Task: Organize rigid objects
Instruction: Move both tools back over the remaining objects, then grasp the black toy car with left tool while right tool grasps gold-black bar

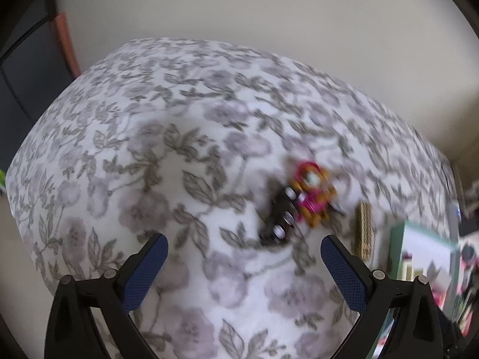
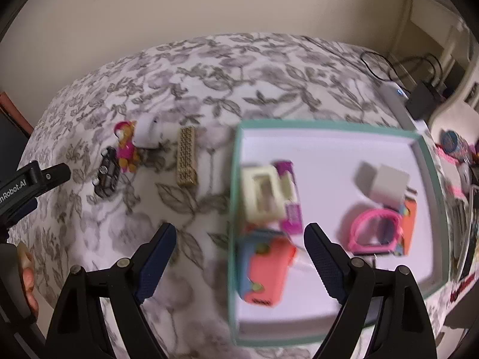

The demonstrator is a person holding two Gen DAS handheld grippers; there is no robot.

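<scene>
I am bringing the left gripper (image 1: 244, 269), jaws spread and empty, toward the small black toy car (image 1: 280, 215) at one o'clock, touching the pink-and-orange figure (image 1: 311, 194). I am approaching along its length to avoid knocking that figure; the right gripper (image 2: 239, 261) is hanging released over the teal-rimmed white cardboard box (image 2: 326, 125).

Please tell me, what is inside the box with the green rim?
Inside the box lie a cream frame-shaped piece, a purple packet, a pink ring, a white cube and a coral and blue case. The orange item under the ring is partly covered.
</scene>
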